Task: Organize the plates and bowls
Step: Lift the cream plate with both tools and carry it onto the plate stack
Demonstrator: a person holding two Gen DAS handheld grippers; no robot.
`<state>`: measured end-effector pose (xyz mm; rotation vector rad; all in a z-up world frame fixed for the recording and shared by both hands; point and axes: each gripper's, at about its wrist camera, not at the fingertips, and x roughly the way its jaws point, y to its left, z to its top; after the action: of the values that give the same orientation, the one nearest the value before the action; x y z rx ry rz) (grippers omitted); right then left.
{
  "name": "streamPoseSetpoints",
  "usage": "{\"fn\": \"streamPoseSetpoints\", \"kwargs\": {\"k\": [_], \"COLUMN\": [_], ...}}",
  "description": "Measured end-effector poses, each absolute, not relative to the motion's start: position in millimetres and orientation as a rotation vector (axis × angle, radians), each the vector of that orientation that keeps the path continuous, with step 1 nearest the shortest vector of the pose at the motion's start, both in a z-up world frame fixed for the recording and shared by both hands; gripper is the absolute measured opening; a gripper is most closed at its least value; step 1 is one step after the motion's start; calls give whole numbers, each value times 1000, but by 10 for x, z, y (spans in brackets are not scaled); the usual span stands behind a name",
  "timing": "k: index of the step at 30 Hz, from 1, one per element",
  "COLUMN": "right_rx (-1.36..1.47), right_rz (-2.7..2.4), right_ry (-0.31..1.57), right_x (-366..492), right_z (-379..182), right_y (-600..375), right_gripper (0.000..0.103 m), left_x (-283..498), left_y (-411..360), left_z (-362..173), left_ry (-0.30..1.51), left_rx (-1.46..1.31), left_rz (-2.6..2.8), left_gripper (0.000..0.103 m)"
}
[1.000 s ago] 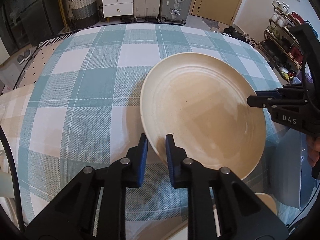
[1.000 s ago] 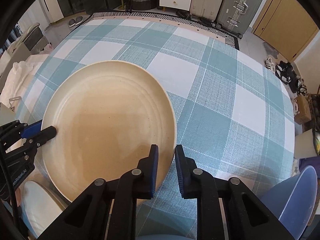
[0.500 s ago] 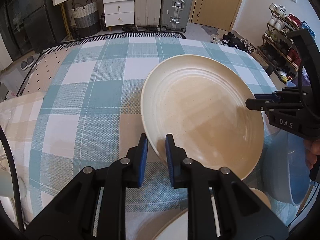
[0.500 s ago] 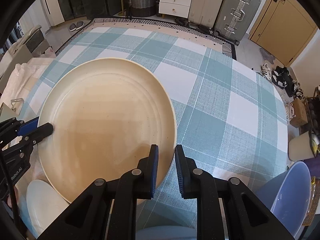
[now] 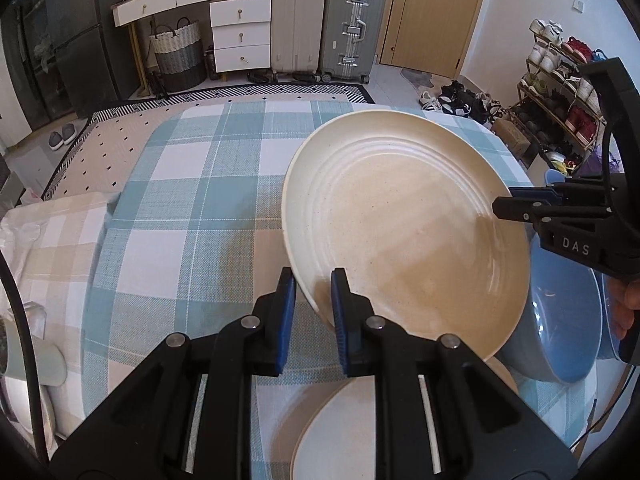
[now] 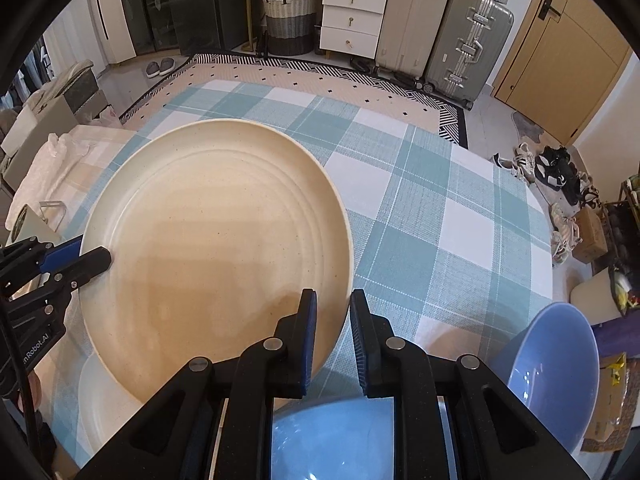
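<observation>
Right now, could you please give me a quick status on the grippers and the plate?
Left gripper and right gripper both shut on large cream plate, opposite rims. Plate held above checked tablecloth. Smaller white plate and blue bowl underneath.

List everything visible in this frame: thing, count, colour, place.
Large plate: 1, cream, held above the table by its rim on two sides.
Smaller plate: 1, white, on the table below the large plate.
Bowls: 2, blue, near table edge, right side.
Tablecloth: 1, teal and white check, covers the table.
Suitcases: 2, beige and silver, by the far wall.
Basket: 1, white and grey, by the drawers.
Left gripper: black, blue pads, shut on plate rim.
Right gripper: same, shut on the opposite rim.
</observation>
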<state>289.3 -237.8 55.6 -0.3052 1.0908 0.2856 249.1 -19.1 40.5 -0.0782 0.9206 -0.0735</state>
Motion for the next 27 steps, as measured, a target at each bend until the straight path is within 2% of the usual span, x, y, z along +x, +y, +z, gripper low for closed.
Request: {"fn": "streamPoseSetpoints", "kwargs": {"k": [27], "right_rx": [-319], "right_rz": [277], "right_ry": [982], "right_x": [1829], "right_z": [1122], "right_y": [-2323], "right_gripper": [17], "left_x": [1374], "left_y": [-303], "left_z": [1026], "left_ry": [817], "left_rx": [-62], "left_rz": [-74], "left_gripper": [15]}}
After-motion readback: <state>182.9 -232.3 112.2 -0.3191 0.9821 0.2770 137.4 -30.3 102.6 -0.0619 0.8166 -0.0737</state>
